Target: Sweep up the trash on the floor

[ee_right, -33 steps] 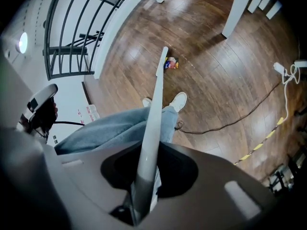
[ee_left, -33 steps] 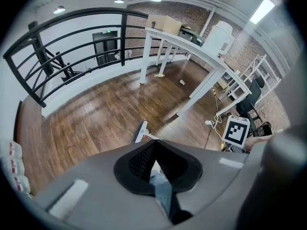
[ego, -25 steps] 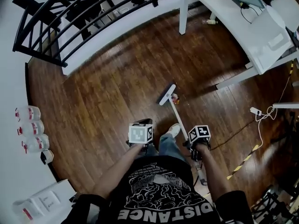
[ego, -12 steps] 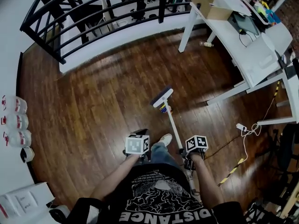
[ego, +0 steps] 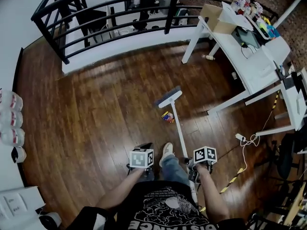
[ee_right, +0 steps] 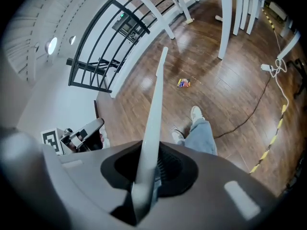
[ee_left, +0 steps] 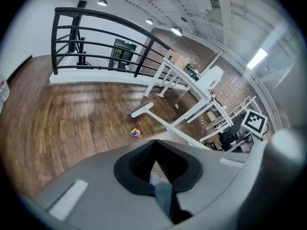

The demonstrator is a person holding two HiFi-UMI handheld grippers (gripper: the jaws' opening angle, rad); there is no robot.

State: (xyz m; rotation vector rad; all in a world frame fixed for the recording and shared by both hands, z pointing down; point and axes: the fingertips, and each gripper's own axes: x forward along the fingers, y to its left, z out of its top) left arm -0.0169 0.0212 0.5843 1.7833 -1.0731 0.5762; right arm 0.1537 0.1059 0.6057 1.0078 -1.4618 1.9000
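A white-handled broom (ego: 179, 131) stands slanted over the wooden floor, its brush head (ego: 168, 98) at the far end. A small colourful piece of trash (ego: 167, 117) lies just on my side of the head, close to the handle; the same trash (ee_left: 136, 133) shows in the left gripper view and again as trash (ee_right: 183, 83) in the right gripper view. My right gripper (ego: 204, 158) is shut on the broom handle (ee_right: 156, 104), which runs out between the jaws of the right gripper (ee_right: 149, 153). My left gripper (ego: 141, 159) hangs beside my leg. The left gripper (ee_left: 154, 150) has its jaws together with nothing between them.
White desks (ego: 259, 71) with a cardboard box (ego: 213, 11) fill the right side. A black railing (ego: 96, 13) runs along the back. A white cable and plug (ego: 242, 138) and yellow-black tape (ego: 230, 181) lie right of me. Bottles (ego: 12, 119) line the left wall. My shoe (ego: 166, 151) is near the handle.
The brush head was right at the trash; now it sits a short way beyond it. The head view has shifted, with the trash lower in the picture. Both grippers keep their state.
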